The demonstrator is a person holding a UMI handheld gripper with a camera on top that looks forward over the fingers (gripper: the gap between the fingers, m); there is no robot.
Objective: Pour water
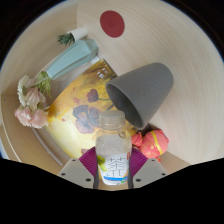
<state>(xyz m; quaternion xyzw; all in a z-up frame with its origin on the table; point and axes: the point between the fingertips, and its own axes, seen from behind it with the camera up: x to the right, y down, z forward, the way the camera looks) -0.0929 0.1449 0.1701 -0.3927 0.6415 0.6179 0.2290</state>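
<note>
My gripper (112, 168) is shut on a clear plastic bottle (113, 150) with a white and green label; both magenta pads (88, 160) press its sides. The bottle's neck points forward toward a grey cup (143, 90) that lies tilted just ahead of the bottle, its opening facing the bottle's top. The view is rolled, so the table appears slanted.
A yellow floral cloth (85, 100) covers the table beneath the cup. A pink and yellow toy (152, 143) sits right of the bottle. Pink flowers (30, 108) and a pale blue vase (68, 60) lie to the left. A red circle (112, 22) marks the wall beyond.
</note>
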